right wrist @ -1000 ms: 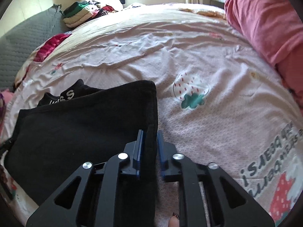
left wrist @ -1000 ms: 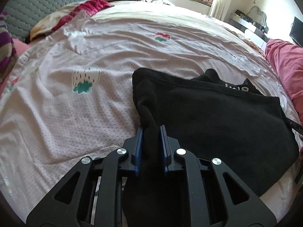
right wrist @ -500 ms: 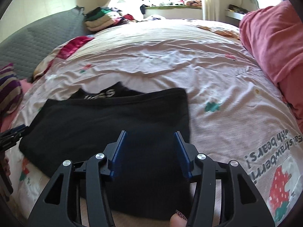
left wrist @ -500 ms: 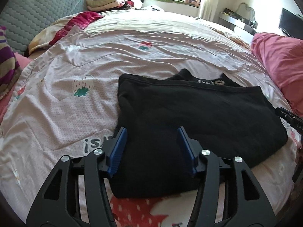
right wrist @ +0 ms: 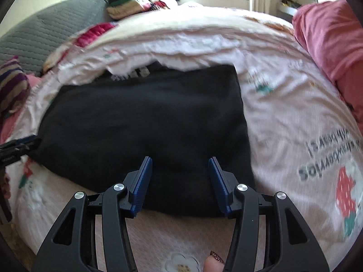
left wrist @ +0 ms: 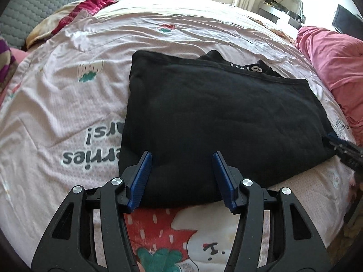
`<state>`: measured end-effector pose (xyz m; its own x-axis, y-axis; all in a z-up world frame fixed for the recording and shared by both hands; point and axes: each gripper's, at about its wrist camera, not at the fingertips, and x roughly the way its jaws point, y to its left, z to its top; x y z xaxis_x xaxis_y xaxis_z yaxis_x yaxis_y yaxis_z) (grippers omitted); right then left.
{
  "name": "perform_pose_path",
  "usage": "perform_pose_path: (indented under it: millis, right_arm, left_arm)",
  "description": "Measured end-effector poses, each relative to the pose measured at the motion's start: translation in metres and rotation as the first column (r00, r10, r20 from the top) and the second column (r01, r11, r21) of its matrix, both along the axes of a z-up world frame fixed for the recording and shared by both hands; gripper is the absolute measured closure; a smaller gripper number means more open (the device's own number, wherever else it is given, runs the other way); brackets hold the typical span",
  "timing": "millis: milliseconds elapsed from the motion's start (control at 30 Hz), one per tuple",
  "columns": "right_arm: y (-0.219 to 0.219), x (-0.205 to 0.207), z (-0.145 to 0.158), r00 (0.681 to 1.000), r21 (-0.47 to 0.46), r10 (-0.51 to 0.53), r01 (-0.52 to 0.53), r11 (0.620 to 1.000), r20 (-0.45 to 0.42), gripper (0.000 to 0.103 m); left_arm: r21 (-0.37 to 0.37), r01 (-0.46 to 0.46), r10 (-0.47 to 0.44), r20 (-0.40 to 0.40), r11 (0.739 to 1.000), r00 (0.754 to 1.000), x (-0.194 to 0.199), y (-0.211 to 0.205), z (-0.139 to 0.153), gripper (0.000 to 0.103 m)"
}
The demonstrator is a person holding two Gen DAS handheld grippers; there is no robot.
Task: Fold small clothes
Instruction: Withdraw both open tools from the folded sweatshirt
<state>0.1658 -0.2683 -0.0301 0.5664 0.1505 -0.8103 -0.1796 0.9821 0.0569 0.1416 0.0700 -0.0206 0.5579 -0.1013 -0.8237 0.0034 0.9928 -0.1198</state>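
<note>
Nearest, the left gripper (left wrist: 180, 176) and right gripper (right wrist: 179, 180) are hanging half open and empty over the near edge of the black garment (left wrist: 217, 117), having just released it. Beyond them it is lying folded flat on the strawberry bedsheet (left wrist: 68, 104), so this fold looks finished.

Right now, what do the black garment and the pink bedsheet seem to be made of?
The black garment looks like a thick, soft knit, perhaps fleece or cotton jersey: its surface is matte and slightly fuzzy, and its folded edges are rounded and bulky. The pink bedsheet looks like thin woven cotton or a blend: it has fine sharp creases, a small repeating pattern and flat printed strawberries. The exact fibre cannot be told.
</note>
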Motion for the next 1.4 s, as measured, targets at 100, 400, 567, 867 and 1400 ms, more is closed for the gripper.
perform_pose_path:
  millis: [100, 400, 567, 867, 1400]
  right_arm:
    - [0.002, -0.005, -0.003, 1.0, -0.015, -0.008, 0.008, 1.0, 0.001, 0.053]
    - [-0.003, -0.014, 0.006, 0.999, 0.047, -0.015, 0.014, 0.999, 0.03, 0.044]
    - [0.004, -0.019, 0.01, 0.999, 0.043, 0.0, -0.002, 0.999, 0.047, 0.043]
    - [0.02, -0.029, 0.019, 0.995, 0.053, 0.048, -0.053, 0.997, 0.089, 0.023]
    - [0.068, -0.042, 0.026, 0.974, 0.013, 0.165, -0.17, 0.985, 0.156, 0.007]
  left_arm:
    - [0.005, 0.002, -0.002, 0.002, 1.0, 1.0, -0.003, -0.002, -0.001, 0.055]
    - [-0.025, -0.001, 0.001, 0.009, 1.0, 1.0, -0.009, 0.006, 0.006, 0.055]
    - [-0.025, 0.0, 0.0, 0.009, 1.0, 1.0, -0.011, 0.008, 0.008, 0.055]
    - [-0.019, -0.03, 0.03, 0.011, 0.999, 0.999, -0.015, 0.02, 0.014, 0.041]
    - [-0.015, -0.124, 0.125, 0.03, 0.992, 0.992, -0.016, 0.053, 0.024, 0.013]
